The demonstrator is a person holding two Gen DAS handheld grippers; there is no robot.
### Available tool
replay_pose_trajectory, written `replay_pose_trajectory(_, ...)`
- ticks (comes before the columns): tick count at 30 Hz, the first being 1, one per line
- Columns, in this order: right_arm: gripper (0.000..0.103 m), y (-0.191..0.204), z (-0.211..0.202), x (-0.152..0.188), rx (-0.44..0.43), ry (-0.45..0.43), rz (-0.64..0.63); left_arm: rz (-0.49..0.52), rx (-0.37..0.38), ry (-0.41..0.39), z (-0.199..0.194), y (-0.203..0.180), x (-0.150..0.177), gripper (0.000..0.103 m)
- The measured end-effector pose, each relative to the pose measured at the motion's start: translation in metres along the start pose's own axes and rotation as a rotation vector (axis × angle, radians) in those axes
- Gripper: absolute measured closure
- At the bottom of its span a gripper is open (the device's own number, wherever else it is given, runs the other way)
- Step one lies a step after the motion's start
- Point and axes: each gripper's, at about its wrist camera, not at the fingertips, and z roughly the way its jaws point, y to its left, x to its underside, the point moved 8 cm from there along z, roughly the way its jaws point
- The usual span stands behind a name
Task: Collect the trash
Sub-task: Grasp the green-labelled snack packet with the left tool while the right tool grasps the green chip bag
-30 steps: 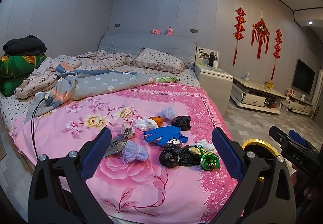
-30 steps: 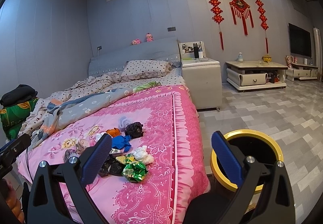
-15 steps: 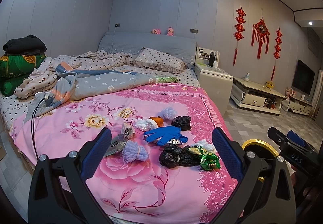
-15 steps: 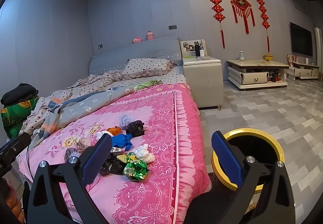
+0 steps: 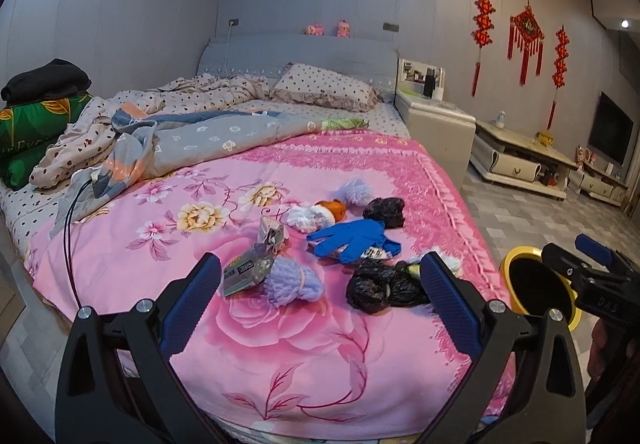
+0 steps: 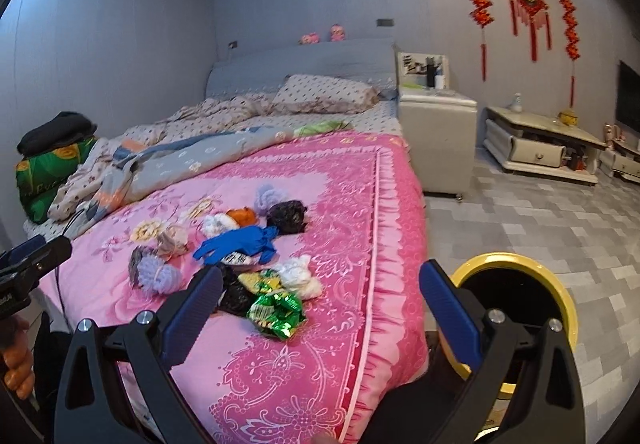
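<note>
Crumpled green foil wrapper (image 6: 276, 311) lies beside black bags (image 5: 382, 284) on pink bedspread (image 5: 280, 344).

My left gripper (image 5: 320, 284) is a black forked frame with silver screw heads and blue finger pads (image 5: 192, 304). My right gripper (image 6: 322, 302) matches it, with white "DAS" lettering on its body, seen from the left camera.

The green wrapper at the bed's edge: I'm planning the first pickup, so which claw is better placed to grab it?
Probably the right claw: open, with the green wrapper just ahead between its fingers and the bin beside it. The left claw, also open, faces the purple yarn.
</note>
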Motion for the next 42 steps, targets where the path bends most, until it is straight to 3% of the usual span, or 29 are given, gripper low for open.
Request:
replay_pose_trajectory(3,0.008,0.007,0.022,0.011,-0.061,0.099,-0.027,-0.007,0.030,0.094,0.018,0.016,0.014,0.007)
replay_pose_trajectory(8,0.008,0.021,0.045,0.022,-0.106,0.178,-0.051,-0.051,0.048,0.213,0.048,0.053,0.028,0.007)
replay_pose_trajectory(14,0.008,0.032,0.075,0.032,-0.114,0.277,-0.077,-0.024,-0.029,0.264,0.086,0.084,0.024,0.007)
replay_pose_trajectory(20,0.008,0.030,0.103,0.041,-0.122,0.364,-0.019,-0.041,0.045,0.322,0.126,0.092,0.014,0.007)
replay_pose_trajectory(25,0.008,0.035,0.114,0.044,-0.142,0.381,-0.004,0.018,0.021,0.334,0.159,0.090,0.000,0.007)
replay_pose_trajectory(30,0.008,0.030,0.125,0.043,-0.139,0.386,0.019,0.005,-0.005,0.376,0.197,0.108,-0.004,0.008)
replay_pose_trajectory(34,0.008,0.028,0.136,0.047,-0.147,0.408,0.049,0.002,0.049,0.436,0.216,0.108,0.012,0.017)
replay_pose_trajectory(38,0.010,0.030,0.144,0.052,-0.152,0.422,0.041,0.013,0.122,0.430,0.215,0.098,0.023,0.018)
replay_pose_trajectory(42,0.016,0.032,0.152,0.056,-0.155,0.435,0.037,0.019,0.139,0.445,0.219,0.096,0.032,0.027)
